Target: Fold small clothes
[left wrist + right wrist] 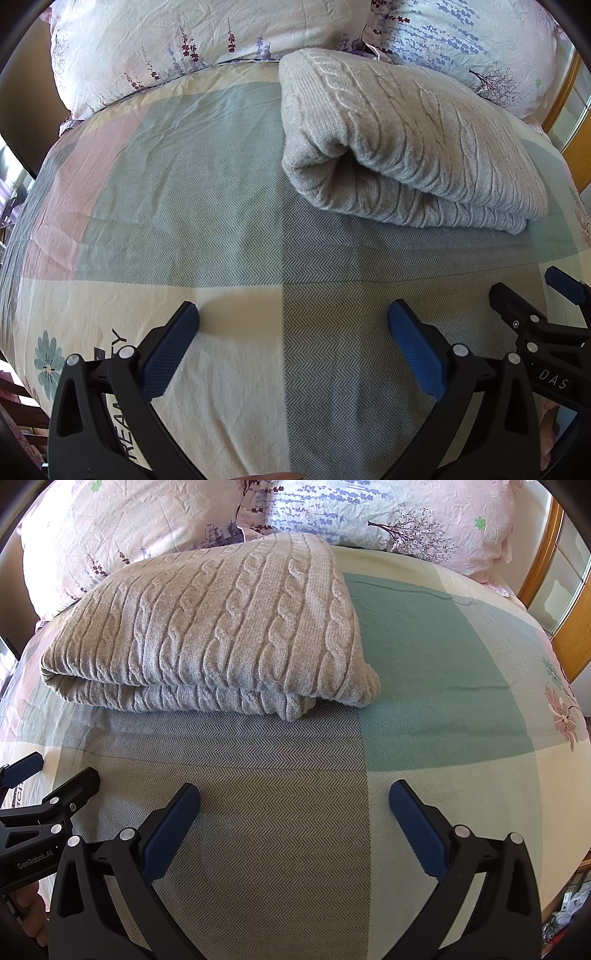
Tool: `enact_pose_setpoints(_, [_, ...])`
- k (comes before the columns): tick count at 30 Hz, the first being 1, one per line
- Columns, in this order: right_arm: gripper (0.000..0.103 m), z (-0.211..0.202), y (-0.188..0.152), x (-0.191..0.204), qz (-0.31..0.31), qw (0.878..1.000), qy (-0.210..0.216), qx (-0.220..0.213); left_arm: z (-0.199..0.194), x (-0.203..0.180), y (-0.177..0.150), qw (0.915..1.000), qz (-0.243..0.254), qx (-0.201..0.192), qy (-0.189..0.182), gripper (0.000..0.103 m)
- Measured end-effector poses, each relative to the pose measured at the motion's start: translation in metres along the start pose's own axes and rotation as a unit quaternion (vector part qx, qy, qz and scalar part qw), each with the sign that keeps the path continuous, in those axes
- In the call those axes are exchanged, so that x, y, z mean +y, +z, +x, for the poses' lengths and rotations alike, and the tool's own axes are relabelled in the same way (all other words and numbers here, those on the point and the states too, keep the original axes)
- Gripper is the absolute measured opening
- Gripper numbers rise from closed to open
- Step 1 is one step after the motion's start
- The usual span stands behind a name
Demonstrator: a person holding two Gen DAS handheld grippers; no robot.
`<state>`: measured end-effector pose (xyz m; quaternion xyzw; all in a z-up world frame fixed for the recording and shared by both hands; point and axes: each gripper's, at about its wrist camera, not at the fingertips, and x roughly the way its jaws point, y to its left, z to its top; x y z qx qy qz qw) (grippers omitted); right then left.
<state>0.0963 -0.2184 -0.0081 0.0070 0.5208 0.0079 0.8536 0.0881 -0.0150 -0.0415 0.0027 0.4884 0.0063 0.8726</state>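
Note:
A grey cable-knit sweater (406,147) lies folded into a thick rectangle on the bed, ahead and to the right in the left wrist view. It also shows in the right wrist view (221,627), ahead and to the left. My left gripper (293,321) is open and empty, low over the sheet, well short of the sweater. My right gripper (294,801) is open and empty too, side by side with the left. Each gripper shows at the edge of the other's view, the right (532,306) and the left (55,779).
The patchwork bedsheet (184,203) has green, grey, pink and cream squares. Two floral pillows (147,44) (388,513) lie behind the sweater. A wooden frame (543,554) stands at the far right.

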Motion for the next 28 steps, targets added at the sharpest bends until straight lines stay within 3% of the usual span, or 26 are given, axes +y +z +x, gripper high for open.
enact_pose_setpoints(28, [0.102, 0.002, 0.0014, 0.0007, 0.0, 1.0, 0.0, -0.001, 0.0032, 0.0022, 0.0068, 0.9998, 0.002, 0.022, -0.001, 0.101])
